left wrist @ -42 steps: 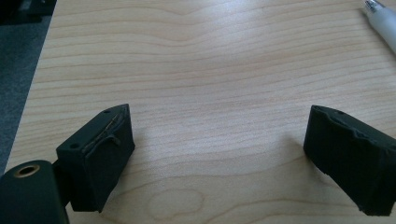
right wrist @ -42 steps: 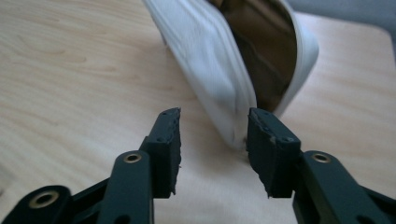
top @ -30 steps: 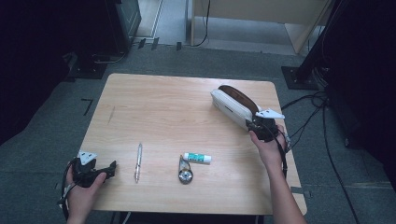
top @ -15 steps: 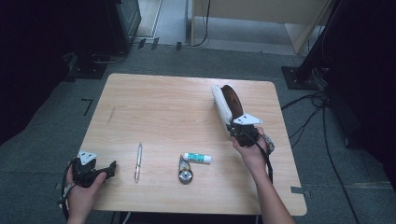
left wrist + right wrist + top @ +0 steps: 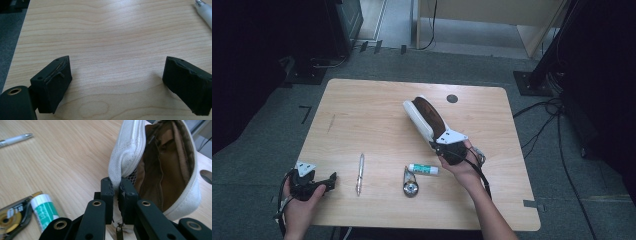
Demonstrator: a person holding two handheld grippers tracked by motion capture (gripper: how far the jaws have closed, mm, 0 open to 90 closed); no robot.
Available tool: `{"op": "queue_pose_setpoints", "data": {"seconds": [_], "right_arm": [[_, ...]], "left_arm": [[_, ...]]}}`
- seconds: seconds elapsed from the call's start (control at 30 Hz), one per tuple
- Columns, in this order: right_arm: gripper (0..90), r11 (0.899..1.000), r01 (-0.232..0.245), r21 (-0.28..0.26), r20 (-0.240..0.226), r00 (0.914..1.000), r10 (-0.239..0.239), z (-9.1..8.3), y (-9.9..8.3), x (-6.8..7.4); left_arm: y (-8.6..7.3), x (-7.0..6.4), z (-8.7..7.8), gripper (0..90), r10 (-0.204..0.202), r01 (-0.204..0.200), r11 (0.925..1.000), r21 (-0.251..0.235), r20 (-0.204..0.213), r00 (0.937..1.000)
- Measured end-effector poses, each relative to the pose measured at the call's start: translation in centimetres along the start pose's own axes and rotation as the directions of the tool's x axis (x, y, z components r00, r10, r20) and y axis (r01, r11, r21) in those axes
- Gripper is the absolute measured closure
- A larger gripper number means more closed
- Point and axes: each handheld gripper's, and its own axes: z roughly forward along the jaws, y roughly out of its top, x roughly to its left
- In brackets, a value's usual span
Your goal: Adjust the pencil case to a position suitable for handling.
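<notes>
Left gripper (image 5: 328,181) sits low at the near left corner of the light wooden table (image 5: 372,107), jaws spread wide with only bare wood between them. White pen with a silver tip (image 5: 360,173) lies just beyond and to the right of its fingers; in the left gripper view its tip pokes in past the far jaw (image 5: 203,11).

Next right: round correction tape dispenser in clear plastic (image 5: 410,184), touching the white glue stick with a green label (image 5: 423,169). Both lie just left of and below the right jaws, as the right gripper view shows (image 5: 15,216) (image 5: 45,211).

Right gripper (image 5: 116,187) is clamped tight on the zipper-side rim of the white canvas pencil pouch with brown lining (image 5: 155,162). Pouch extends away from the fingers toward table centre (image 5: 422,117), mouth gaping open, far end apparently resting on the wood.

Handling guess: soft, light fabric, will sag and fold rather than hold shape. Rim seam by the zipper looks like the sturdiest grip point; a second pinch on the opposite rim would keep the mouth open. Not fragile, unlikely to slip from the pads.
</notes>
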Motion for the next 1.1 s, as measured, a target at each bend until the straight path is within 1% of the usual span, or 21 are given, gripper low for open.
{"op": "queue_pose_setpoints", "data": {"seconds": [0.07,0.13,0.2,0.23,0.3,0.37,0.47,0.5,0.57,0.6,0.67,0.7,0.77,0.83,0.87,0.9,0.97,1.0,1.03,1.07,1.1], "right_arm": [[83.4,1.000,-0.001,-0.003,-0.007,1.0000,0.001,0.0,0.1,0.2],[81.8,1.000,-0.020,-0.001,-0.013,0.9997,0.020,0.0,0.1,0.2],[74.6,0.999,-0.038,0.000,-0.024,0.9990,0.038,0.0,0.1,0.0],[71.1,0.999,-0.045,-0.002,-0.017,0.9989,0.045,-0.1,0.1,-0.1],[65.3,0.998,-0.066,-0.018,-0.012,0.9978,0.066,-0.6,0.2,-0.3],[63.0,0.996,-0.080,-0.040,-0.008,0.9968,0.080,-1.3,0.4,-0.5],[60.7,0.991,-0.103,-0.082,-0.006,0.9947,0.103,-2.6,0.7,-1.1],[60.1,0.989,-0.119,-0.092,-0.005,0.9929,0.119,-3.0,0.8,-1.4],[59.9,0.985,-0.137,-0.108,0.027,0.9897,0.141,-3.7,1.0,-2.0],[59.4,0.981,-0.162,-0.111,0.066,0.9832,0.170,-3.9,1.0,-2.5],[57.2,0.971,-0.212,-0.111,0.106,0.9688,0.224,-4.0,0.9,-3.4],[55.5,0.967,-0.231,-0.110,0.114,0.9632,0.243,-3.9,0.8,-3.7],[50.3,0.956,-0.279,-0.091,0.128,0.9489,0.289,-3.4,0.5,-4.3],[47.4,0.951,-0.302,-0.072,0.133,0.9417,0.309,-2.8,0.3,-4.5],[46.0,0.947,-0.317,-0.056,0.139,0.9365,0.322,-2.4,0.2,-4.5],[44.8,0.944,-0.324,-0.054,0.140,0.9340,0.329,-2.1,0.1,-4.6],[44.7,0.938,-0.344,-0.036,0.127,0.9296,0.346,-1.2,0.0,-4.5],[45.0,0.937,-0.349,-0.021,0.121,0.9293,0.349,-0.7,0.0,-4.5],[46.0,0.937,-0.349,-0.012,0.117,0.9301,0.348,-0.4,0.0,-4.4],[48.7,0.936,-0.353,0.003,0.120,0.9289,0.350,0.1,0.0,-4.4],[52.2,0.934,-0.358,0.008,0.119,0.9275,0.354,0.3,0.0,-4.4]], "left_arm": [[0.0,0.0,0.0,8.8,0.002,-0.002,1.0000,0.000,0.002,1.0000],[0.0,0.0,0.0,8.9,0.005,-0.005,1.0000,0.000,0.004,1.0000],[0.0,0.0,0.0,8.9,0.006,-0.006,1.0000,-0.001,0.006,1.0000],[0.0,0.0,0.0,8.9,0.007,-0.007,1.0000,0.000,0.007,1.0000],[0.0,0.0,-0.1,8.9,0.007,-0.007,1.0000,0.004,0.012,0.9999],[0.1,0.1,-0.2,8.9,0.002,-0.002,1.0000,0.009,0.016,0.9999],[0.4,0.2,-0.5,9.4,-0.007,0.007,0.9999,-0.009,0.034,0.9994],[0.7,0.1,-0.6,9.4,-0.006,0.007,0.9999,-0.011,0.037,0.9993],[1.3,-0.2,-0.9,9.4,0.004,-0.002,0.9996,-0.027,0.049,0.9988],[1.7,-0.5,-1.0,9.4,0.011,-0.010,0.9994,-0.034,0.054,0.9985],[2.5,-0.8,-1.3,9.4,0.027,-0.024,0.9986,-0.046,0.066,0.9975],[3.0,-1.1,-1.3,9.4,0.037,-0.033,0.9980,-0.055,0.069,0.9969],[4.2,-1.6,-1.3,9.4,0.064,-0.058,0.9959,-0.069,0.080,0.9948],[5.3,-2.2,-1.2,9.4,0.081,-0.073,0.9942,-0.079,0.102,0.9915],[5.7,-2.4,-1.2,9.4,0.084,-0.075,0.9936,-0.084,0.107,0.9907],[6.3,-2.7,-1.1,9.4,0.090,-0.079,0.9928,-0.090,0.121,0.9885],[7.3,-3.3,-1.0,9.4,0.096,-0.082,0.9913,-0.103,0.142,0.9852],[7.6,-3.5,-0.9,9.7,0.098,-0.083,0.9908,-0.107,0.148,0.9841],[8.2,-3.9,-0.8,11.4,0.103,-0.086,0.9895,-0.116,0.149,0.9835],[8.4,-4.2,-0.7,13.8,0.101,-0.083,0.9892,-0.121,0.152,0.9832],[8.8,-4.4,-0.6,13.7,0.108,-0.089,0.9884,-0.123,0.159,0.9814]]}}
